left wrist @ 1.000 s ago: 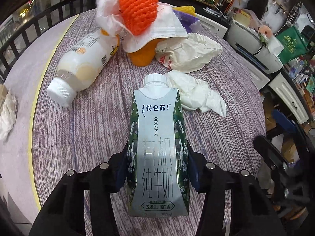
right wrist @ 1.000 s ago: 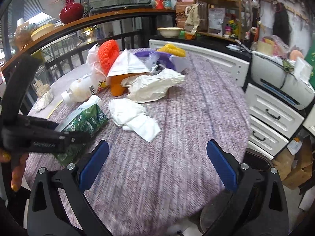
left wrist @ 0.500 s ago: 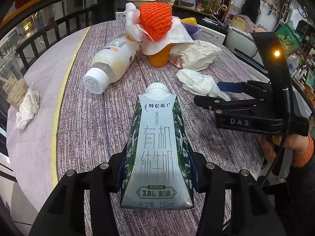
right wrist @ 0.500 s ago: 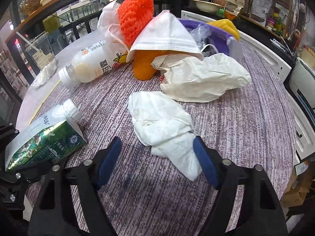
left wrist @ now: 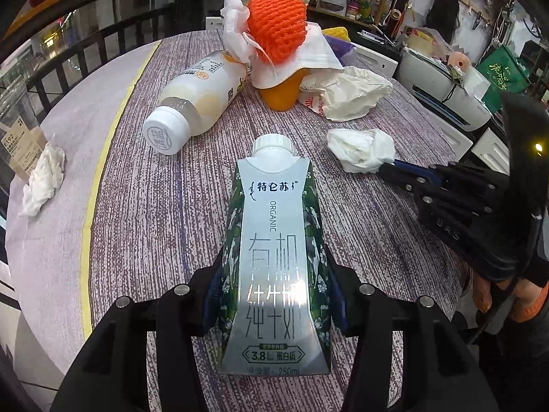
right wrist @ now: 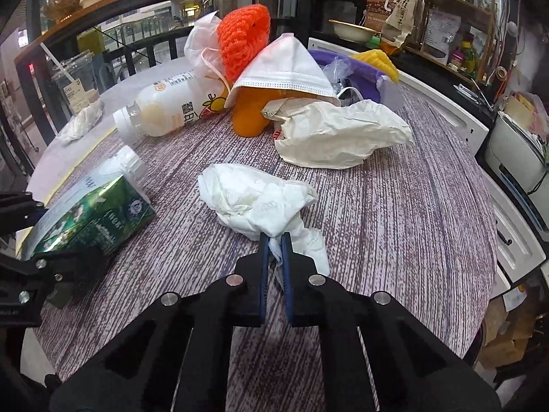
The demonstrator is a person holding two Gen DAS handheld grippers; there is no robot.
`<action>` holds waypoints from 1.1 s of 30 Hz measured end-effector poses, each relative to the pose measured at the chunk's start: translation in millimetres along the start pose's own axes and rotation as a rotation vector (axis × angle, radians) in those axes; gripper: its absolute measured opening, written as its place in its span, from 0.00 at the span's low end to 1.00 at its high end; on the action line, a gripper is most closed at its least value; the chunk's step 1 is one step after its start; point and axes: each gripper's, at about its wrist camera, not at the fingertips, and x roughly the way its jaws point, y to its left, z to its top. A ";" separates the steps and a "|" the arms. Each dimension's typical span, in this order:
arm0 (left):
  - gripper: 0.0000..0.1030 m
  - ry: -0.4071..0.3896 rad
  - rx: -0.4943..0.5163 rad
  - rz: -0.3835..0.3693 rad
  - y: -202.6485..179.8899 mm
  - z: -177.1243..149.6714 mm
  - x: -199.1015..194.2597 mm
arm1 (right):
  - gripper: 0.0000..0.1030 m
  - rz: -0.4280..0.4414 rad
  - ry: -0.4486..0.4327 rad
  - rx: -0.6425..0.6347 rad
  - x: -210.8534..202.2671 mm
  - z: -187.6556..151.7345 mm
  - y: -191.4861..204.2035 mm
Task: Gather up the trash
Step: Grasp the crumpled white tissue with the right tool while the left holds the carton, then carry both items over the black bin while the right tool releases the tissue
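Left claw [left wrist: 274, 295] clamped across the lower half of a silver-and-green wedge-shaped milk carton with a white screw cap [left wrist: 274, 267], pads pressed to both its sides, carton pointing away along the fingers above the round desk covered in purple-and-white woven cloth [left wrist: 164, 226]; right claw [right wrist: 274, 240] pinched together on a fold of the crumpled white paper tissue [right wrist: 254, 195], blue pads nearly meeting with tissue between them; the tissue sits mid-desk, just right of the carton; behind it a crumpled cream paper bag [right wrist: 339, 134]; further back an orange cup [right wrist: 250, 116] under a white face mask [right wrist: 284, 68], with orange foam fruit netting [right wrist: 243, 39] on top; a white plastic drink bottle [left wrist: 199, 96] lies on its side at left; another white tissue wad [left wrist: 43, 178] lies near the desk's left edge.
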 end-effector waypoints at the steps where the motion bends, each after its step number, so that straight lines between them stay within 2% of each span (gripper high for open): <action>1: 0.49 0.000 0.001 -0.002 -0.8 -0.4 -0.3 | 0.08 0.003 -0.010 -0.006 -6.2 -3.2 1.9; 8: 0.49 -0.013 0.040 -0.037 -21.3 -4.2 -6.0 | 0.08 0.009 -0.054 -0.015 -45.9 -25.0 -1.9; 16: 0.49 -0.027 0.114 -0.088 -68.6 2.1 -1.6 | 0.08 -0.029 -0.107 0.077 -83.0 -47.8 -47.4; 25: 0.49 -0.032 0.167 -0.168 -129.8 21.6 10.4 | 0.08 -0.164 -0.130 0.297 -103.1 -85.2 -137.8; 33: 0.49 -0.027 0.263 -0.234 -211.2 41.9 24.7 | 0.08 -0.326 -0.019 0.522 -79.6 -148.2 -218.8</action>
